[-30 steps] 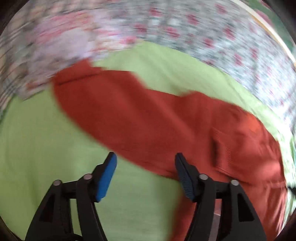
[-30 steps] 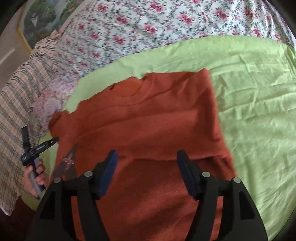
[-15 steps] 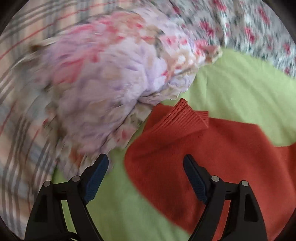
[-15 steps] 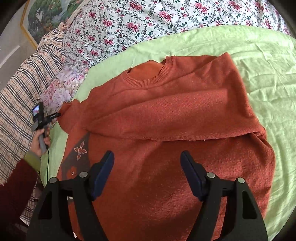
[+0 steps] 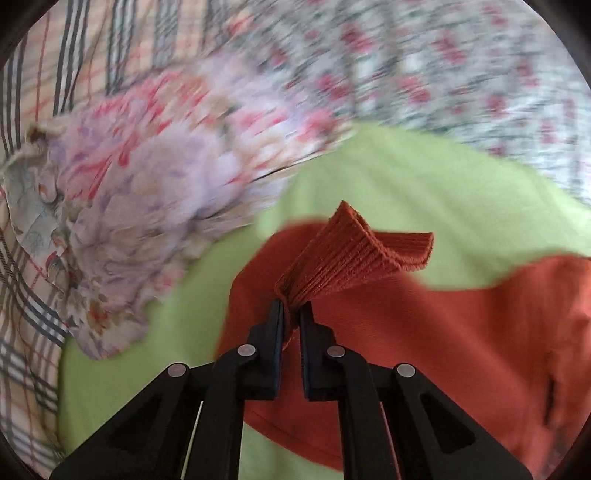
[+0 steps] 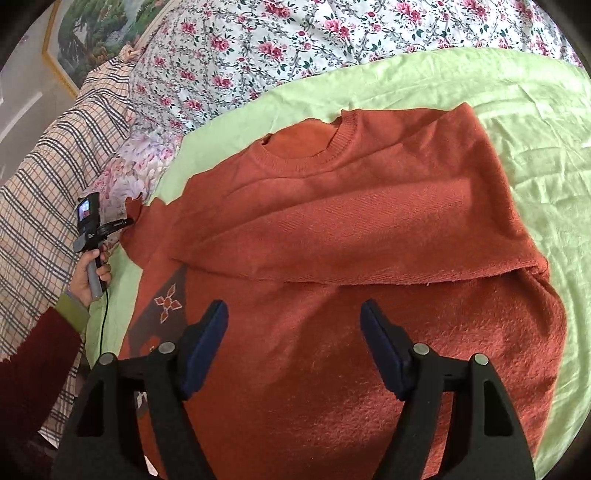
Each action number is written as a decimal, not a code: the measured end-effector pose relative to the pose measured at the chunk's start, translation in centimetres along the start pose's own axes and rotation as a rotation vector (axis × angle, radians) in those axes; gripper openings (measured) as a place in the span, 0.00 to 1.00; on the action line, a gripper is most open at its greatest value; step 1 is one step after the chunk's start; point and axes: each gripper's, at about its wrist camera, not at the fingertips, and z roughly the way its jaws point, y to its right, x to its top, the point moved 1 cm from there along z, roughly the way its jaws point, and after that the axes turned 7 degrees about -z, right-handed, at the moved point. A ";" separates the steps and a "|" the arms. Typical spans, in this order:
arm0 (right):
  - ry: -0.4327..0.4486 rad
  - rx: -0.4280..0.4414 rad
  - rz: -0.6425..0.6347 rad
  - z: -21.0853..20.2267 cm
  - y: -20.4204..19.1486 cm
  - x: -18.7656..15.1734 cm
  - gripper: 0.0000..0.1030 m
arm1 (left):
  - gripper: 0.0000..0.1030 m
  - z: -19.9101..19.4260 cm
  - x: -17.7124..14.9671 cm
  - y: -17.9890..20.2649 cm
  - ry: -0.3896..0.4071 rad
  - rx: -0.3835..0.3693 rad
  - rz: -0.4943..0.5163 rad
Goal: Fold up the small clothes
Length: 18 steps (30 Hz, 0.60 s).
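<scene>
An orange-red knit sweater [image 6: 369, 229] lay spread on a light green sheet [image 6: 524, 122], filling the centre and lower part of the right wrist view, its round neckline toward the top of the frame and one side folded across the body, leaving a straight edge running across the middle. A dark patch with a small flower-like motif [image 6: 168, 301] showed at the lower left of the sweater. The right gripper [image 6: 293, 343] hovered over the lower half of the garment with its blue-padded fingers spread wide and nothing between them. At the left edge of that frame a hand [image 6: 86, 275] in a dark red sleeve with a green cuff held the left gripper [image 5: 291, 314], whose fingers, in the left wrist view, were pressed together on the ribbed cuff [image 5: 354, 254] of the sweater's sleeve; the cuff stood up and fanned out above the pinch at the centre of the frame. Beyond the green sheet lay a white bedspread with pink flowers [image 6: 280, 40] across the top, a pale lilac floral cloth [image 5: 147, 206] at the left, and a plaid fabric [image 6: 40, 177] along the left edge. A framed picture [image 6: 92, 33] showed in the upper left corner.
</scene>
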 end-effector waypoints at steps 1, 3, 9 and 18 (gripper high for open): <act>0.003 0.005 0.003 -0.1 0.0 -0.1 0.72 | 0.06 -1.0 -0.3 1.1 0.011 -0.027 0.009; 0.010 0.015 0.013 -0.3 0.1 -0.4 0.72 | 0.06 -3.7 -1.4 4.0 0.025 -0.115 0.011; 0.038 0.016 0.048 -1.8 1.1 -1.4 0.72 | 0.06 -7.9 -3.0 13.7 0.025 -0.344 -0.001; 0.094 -0.025 0.105 -5.6 3.9 -2.7 0.72 | 0.06 -10.7 -7.2 26.7 -0.043 -0.521 0.056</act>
